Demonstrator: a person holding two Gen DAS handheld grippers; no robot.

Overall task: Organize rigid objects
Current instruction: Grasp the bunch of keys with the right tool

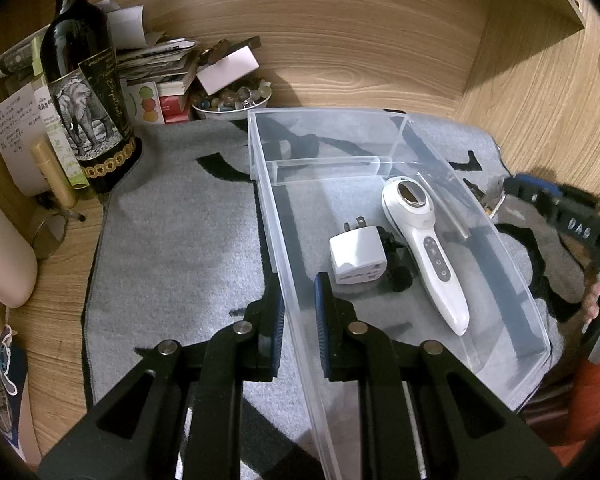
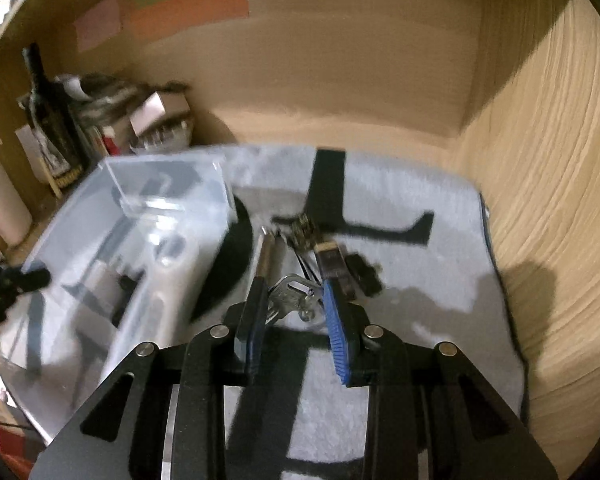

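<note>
1. Two grippers in play. Left gripper [image 1: 299,312] sits at the near left wall of the clear bin [image 1: 516,264], pads clamped on that wall, one finger outside and one inside. It looks like it steadies the bin.
2. One white plug adapter [image 1: 358,255] lies inside the bin, just ahead of the left fingers and to their right. A small black part shows behind it; cannot tell what.
3. One white handheld device [image 1: 424,240] lies beside the adapter on its right, close against it. Long axis runs from far end (round head) to near right (handle tip), roughly along the bin.
4. One clear divider [image 1: 324,168] crosses the bin's far end; the compartment behind it looks empty.
5. Right gripper [image 2: 294,300] is right of the bin, over the grey mat [image 2: 420,280]. Jaws narrow and gripping a metal key bunch [image 2: 292,294] between the pads; view is blurred, so exact contact is a judgement.
6. Key relation: the bin lies to the left of the right fingers, near wall close by. Judged next move is a carry leftward over that wall, then release into the open floor.
7. Left on the mat ahead of the right fingers: one metal rod-like item [image 2: 266,252], one dark block with a pale end [image 2: 334,258], one small dark piece [image 2: 364,270], one small tangled bit [image 2: 302,226]. Right gripper is nearer to all of them.
</note>
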